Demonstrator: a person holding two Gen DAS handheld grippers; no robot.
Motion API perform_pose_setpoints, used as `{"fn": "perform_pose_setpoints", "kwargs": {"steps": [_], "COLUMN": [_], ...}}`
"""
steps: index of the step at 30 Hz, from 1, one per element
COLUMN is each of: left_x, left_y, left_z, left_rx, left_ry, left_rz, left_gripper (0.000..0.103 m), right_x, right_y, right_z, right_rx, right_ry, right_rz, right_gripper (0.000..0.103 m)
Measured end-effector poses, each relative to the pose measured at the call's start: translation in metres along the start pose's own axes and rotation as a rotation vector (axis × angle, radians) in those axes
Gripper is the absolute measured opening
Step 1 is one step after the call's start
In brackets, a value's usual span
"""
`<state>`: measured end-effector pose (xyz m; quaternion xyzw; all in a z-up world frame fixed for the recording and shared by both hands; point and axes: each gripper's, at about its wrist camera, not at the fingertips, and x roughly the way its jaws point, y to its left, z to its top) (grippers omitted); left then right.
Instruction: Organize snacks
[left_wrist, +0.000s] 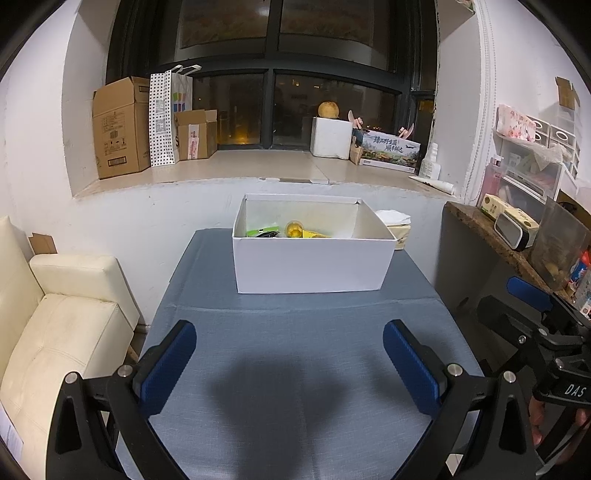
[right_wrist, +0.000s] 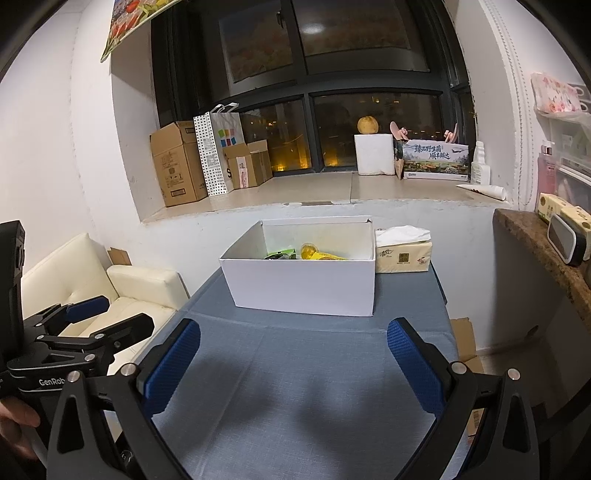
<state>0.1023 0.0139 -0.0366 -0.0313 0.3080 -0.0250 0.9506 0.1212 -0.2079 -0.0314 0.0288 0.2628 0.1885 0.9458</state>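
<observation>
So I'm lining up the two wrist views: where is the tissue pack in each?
Left wrist: tissue pack peeks out behind the white box's right rear corner, mostly hidden.
Right wrist: tissue pack stands clear, right of the box.
Shared landmark: the white box.

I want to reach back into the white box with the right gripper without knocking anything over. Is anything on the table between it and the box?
Nothing visible is. The right gripper hangs open over bare blue tablecloth, which runs unbroken to the white box. The tissue pack stands beside the box's right end, off that line.
</observation>
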Motion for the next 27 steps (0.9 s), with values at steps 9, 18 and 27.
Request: {"fn": "perform_pose_setpoints", "kwargs": {"steps": [9,18,27], "left_x": [0.0008,0.0006,-0.001], "left_y": [0.0014,0.0007,0.004], "left_z": [0.0013,0.0001,-0.0016], "left_rx": [0.0,0.003,-0.009], "left_ry": [0.003,0.002,-0.004], "left_rz": [-0.007,-0.006,-0.021], "left_gripper": [0.103,0.103,0.103], "right_x": [-0.0017,-0.003,-0.0044], "right_y": [0.002,0.0029,0.0037], "right_z": [-0.0011,-0.0013,-0.0019], "right_rx": [-0.006,-0.009,-0.009], "right_ry": [0.001,-0.001,-0.002], "right_rz": [-0.002,0.001,-0.002], "right_gripper": [0.103,0.103,0.103]}}
